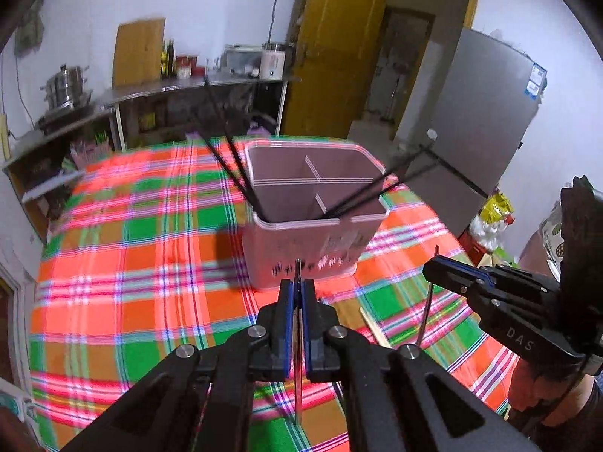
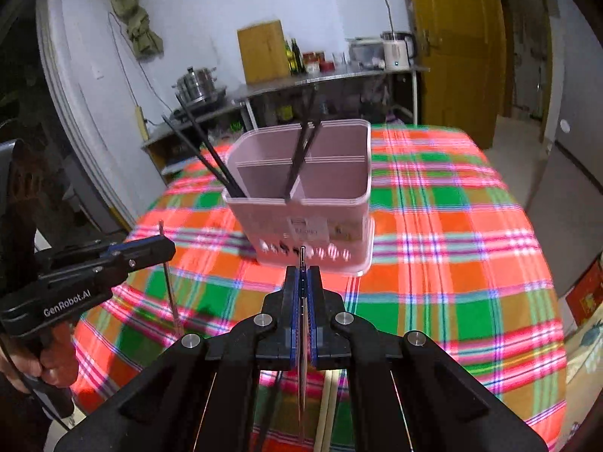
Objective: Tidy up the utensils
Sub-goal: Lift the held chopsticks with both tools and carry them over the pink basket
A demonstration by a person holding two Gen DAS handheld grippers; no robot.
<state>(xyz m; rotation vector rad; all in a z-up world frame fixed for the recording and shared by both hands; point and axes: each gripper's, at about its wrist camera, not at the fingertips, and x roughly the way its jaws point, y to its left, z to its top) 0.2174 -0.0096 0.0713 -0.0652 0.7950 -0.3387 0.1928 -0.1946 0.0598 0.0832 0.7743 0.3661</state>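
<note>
The left hand-held gripper [image 1: 297,282] and right hand-held gripper [image 2: 302,275] are each clamping one thin metal utensil [image 1: 298,339] upright. The pink plastic divided caddy [image 1: 312,218] is standing just ahead on the plaid-covered counter [image 1: 132,263]; lower each vertically into an open compartment.

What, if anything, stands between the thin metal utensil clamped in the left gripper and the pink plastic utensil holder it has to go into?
Nothing visible: only bare checkered tablecloth lies between the left gripper, shut on its thin metal utensil, and the pink plastic utensil holder, whose compartments hold only black chopsticks.
</note>
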